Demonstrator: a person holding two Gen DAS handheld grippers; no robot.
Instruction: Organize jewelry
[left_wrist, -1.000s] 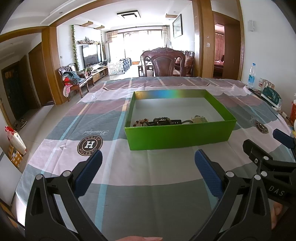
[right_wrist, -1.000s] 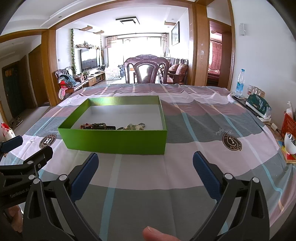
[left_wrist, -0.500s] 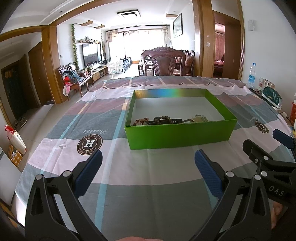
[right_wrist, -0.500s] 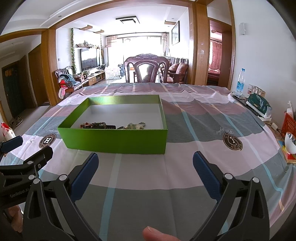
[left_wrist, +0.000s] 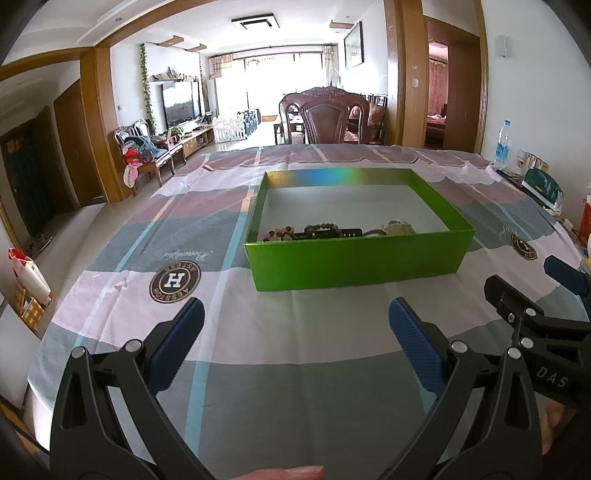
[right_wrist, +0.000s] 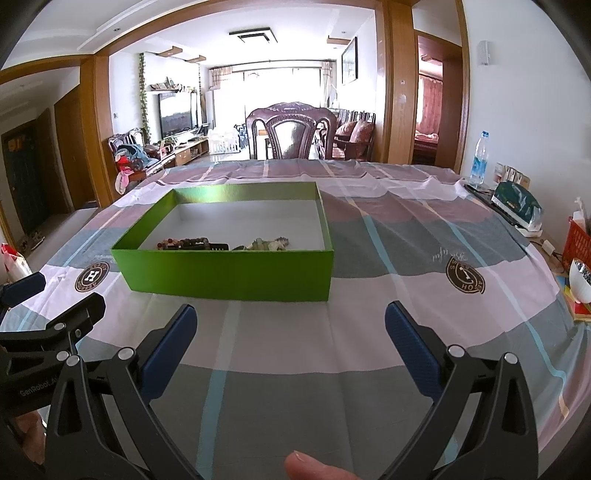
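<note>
A green open box (left_wrist: 354, 264) (right_wrist: 229, 273) stands on the table ahead of both grippers. Inside, along its near wall, lie beaded bracelets (left_wrist: 314, 232) (right_wrist: 184, 243) and a pale green jewelry piece (left_wrist: 399, 227) (right_wrist: 267, 243). My left gripper (left_wrist: 295, 328) is open and empty, held above the cloth short of the box. My right gripper (right_wrist: 290, 328) is open and empty, also short of the box, to the right of the left one. Each gripper shows at the edge of the other's view.
A striped tablecloth (left_wrist: 184, 221) covers the table. A water bottle (right_wrist: 479, 158), a dark green pouch (right_wrist: 517, 206), a red basket (right_wrist: 576, 243) and a white bowl (right_wrist: 581, 280) stand along the right edge. A wooden chair (right_wrist: 291, 136) stands at the far side.
</note>
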